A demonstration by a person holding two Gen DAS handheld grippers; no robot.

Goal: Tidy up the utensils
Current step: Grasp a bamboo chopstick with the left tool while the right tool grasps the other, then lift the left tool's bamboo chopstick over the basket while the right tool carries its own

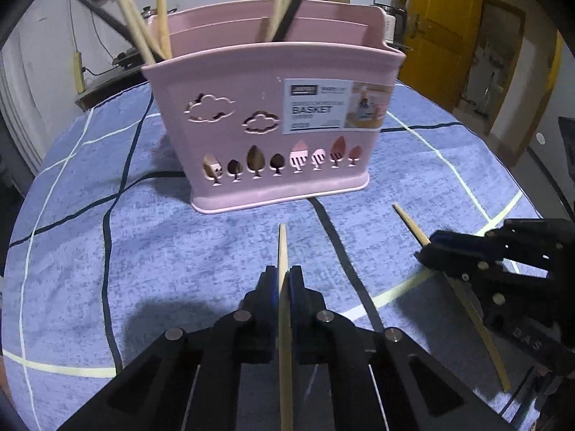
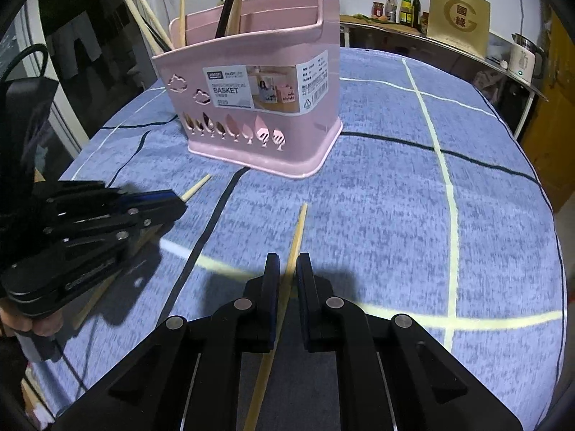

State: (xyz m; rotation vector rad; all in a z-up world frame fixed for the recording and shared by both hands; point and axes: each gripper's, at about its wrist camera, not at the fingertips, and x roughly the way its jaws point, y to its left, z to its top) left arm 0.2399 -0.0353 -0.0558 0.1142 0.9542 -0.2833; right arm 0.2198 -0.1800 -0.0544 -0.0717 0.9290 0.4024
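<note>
Wooden chopsticks fill both grips: the left hand-held gripper [image 1: 284, 276] pinches one chopstick [image 1: 283, 248], and the right hand-held gripper [image 2: 287, 265] clamps another chopstick [image 2: 296, 233]. Both point toward the pink basket [image 1: 273, 125], probably ready for dropping in.

Left claw [image 1: 283, 274] clamping chopstick [image 1: 283, 248] (pink basket [image 1: 273, 133] beyond)

Both views are dim indoor shots with a cool blue cast. Light falls from above and behind, so the left gripper [image 1: 284, 276] and right gripper [image 2: 287, 265] throw soft dark shadows on the cloth [image 2: 395, 215], and the basket [image 1: 273, 122] shades the cloth at its left. Fisheye bending is strong — cloth lines curve, and black vignette fills the corners. The cloth weave smears with motion blur toward the lower edges. Sticks [image 1: 158, 10] at the top blur. The door [image 1: 442, 18] glows saturated yellow — no harsh glare.
</note>
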